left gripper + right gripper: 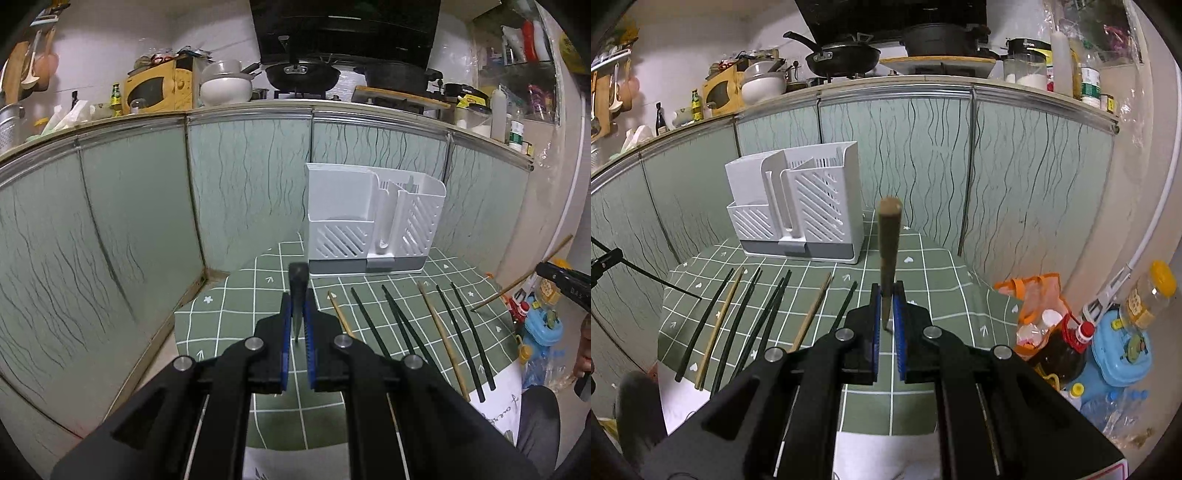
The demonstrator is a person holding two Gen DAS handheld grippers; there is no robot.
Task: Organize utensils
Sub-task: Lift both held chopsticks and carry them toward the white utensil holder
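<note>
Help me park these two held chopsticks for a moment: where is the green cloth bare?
Bare cloth lies left of the loose chopsticks, between them and the cabinet doors, and in front of the white holder's left half. In the right wrist view, the cloth right of the right gripper is bare. The middle row is crowded.

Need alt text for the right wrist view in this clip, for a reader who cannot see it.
The right gripper is shut on a wooden chopstick that points ahead toward a white utensil holder on a green checked tablecloth. More dark and wooden chopsticks lie loose on the cloth to its left.
</note>
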